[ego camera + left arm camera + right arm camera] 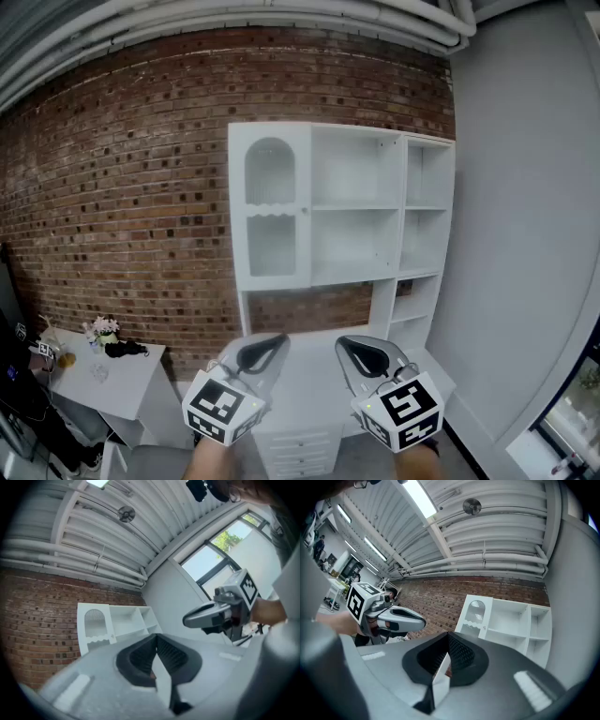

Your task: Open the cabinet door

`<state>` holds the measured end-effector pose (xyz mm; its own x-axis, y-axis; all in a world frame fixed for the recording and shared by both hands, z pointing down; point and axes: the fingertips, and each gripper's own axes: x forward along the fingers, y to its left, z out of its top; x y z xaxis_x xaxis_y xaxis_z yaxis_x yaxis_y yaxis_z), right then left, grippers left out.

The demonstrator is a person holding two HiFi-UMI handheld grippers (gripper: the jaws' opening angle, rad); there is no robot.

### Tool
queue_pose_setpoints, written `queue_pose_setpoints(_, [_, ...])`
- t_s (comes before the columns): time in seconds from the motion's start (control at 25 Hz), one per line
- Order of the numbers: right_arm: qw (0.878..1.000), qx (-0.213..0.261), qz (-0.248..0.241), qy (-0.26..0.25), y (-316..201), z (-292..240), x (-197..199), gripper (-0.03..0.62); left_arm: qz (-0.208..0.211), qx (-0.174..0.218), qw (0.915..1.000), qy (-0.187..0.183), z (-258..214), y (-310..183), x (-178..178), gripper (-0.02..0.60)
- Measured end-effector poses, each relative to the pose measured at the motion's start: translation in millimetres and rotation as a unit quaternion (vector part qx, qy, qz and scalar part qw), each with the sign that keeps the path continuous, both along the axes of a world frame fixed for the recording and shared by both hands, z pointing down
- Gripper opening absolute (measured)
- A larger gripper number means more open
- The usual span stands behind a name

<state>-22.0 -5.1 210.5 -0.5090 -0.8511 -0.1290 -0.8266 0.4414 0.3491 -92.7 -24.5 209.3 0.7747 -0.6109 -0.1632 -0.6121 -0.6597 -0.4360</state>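
Cabinet door: the arched, glazed door [270, 208] fills the upper left corner of the white cabinet [398, 206]. It sits flat in its frame, so it looks closed.
Knob: a small knob [304, 210] sits at the door's right edge, about halfway up. It is probably the place to pull, with the hinges on the left edge.
Left gripper: the left gripper [262, 352] has its jaws pressed together with nothing between them. It is held low in front of the cabinet's counter edge, well short of the door.
Right gripper: the right gripper [361, 356] is likewise closed and empty, and sits beside the left one at the same height.
Why held so: both point at the cabinet a little above level, which reads as a ready stance with the reach not yet begun.
Stage: opening not started, and nothing touches the door.
Other things: a small white table [141, 384] stands by the brick wall [122, 187], with flowers [103, 328] at its back edge.
Writing: no brand or label can be read. Each gripper's cube carries only black-and-white square markers.
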Motion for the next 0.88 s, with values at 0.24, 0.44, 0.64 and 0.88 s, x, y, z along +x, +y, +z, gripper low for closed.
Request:
queue_pose_setpoints(0.24, [1.0,-0.002,0.009,0.003,5.1,0.7,-3.5,0.003,0.005,0.0,1.0,0.002,0.3,5.5,-3.2,0.003])
queue_pose_setpoints(0.44, [1.0,-0.005,0.016,0.007,3.6,3.2,-5.3,0.003,0.01,-0.008,0.9999,0.002,7.6,2.6,-5.1,0.003])
queue_pose_setpoints(0.64, [1.0,-0.008,0.017,0.008,0.4,3.3,-8.9,0.003,0.01,-0.011,0.9999,0.004,9.5,0.2,-8.2,0.003])
queue_pose_setpoints(0.88, [0.999,0.012,0.021,0.029,-1.7,-2.9,-9.8,0.005,0.009,-0.01,0.9999,0.01,8.0,-3.0,-2.8,0.003])
